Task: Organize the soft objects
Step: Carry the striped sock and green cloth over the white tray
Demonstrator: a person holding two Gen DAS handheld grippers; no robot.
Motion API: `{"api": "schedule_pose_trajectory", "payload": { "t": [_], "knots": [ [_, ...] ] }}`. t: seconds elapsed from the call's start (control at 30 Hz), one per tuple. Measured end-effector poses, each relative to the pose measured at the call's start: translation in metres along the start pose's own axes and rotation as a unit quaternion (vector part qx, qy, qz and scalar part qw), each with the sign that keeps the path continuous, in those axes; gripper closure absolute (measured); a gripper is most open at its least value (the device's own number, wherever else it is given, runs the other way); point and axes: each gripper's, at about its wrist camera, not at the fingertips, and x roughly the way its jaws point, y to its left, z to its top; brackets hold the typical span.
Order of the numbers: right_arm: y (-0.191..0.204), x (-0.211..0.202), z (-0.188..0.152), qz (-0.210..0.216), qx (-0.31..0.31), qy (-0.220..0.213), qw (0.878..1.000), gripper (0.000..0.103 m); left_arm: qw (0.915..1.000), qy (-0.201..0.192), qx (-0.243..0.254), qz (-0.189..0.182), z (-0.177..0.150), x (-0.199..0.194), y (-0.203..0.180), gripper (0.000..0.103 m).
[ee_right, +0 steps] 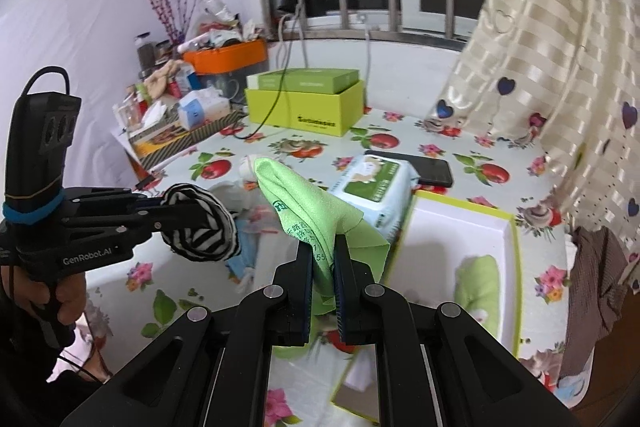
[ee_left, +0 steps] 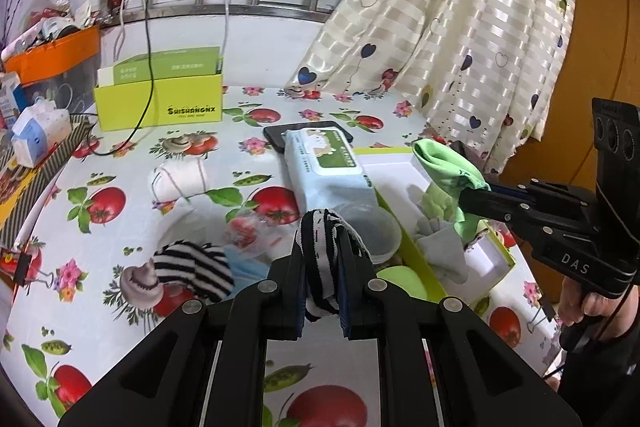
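Observation:
My left gripper is shut on a black-and-white striped sock, held above the table; the sock also shows in the right wrist view. My right gripper is shut on a green cloth, held above the left edge of an open white box with lime-green rim. The green cloth also shows in the left wrist view, over that box. A rolled green towel lies inside the box. Another striped sock lies on the table.
A wet-wipes pack rests on a black phone mid-table. A white rolled cloth, a clear plastic cup, a lime shoebox, an orange bin and a curtain surround the floral tablecloth.

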Motion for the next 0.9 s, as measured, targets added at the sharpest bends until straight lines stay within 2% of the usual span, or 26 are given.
{"api": "schedule_pose_trajectory", "payload": {
  "t": [0.53,0.9],
  "knots": [
    [-0.050,-0.025,-0.013,-0.041,0.041,-0.013,0.998,0.094,0.9987,-0.012,0.041,-0.028,0.024,0.009,-0.047,0.090],
    [-0.085,-0.026,-0.042,-0.063,0.083,0.006,0.995,0.094,0.9969,-0.002,0.063,-0.047,0.040,0.034,-0.076,0.090]
  ]
}}
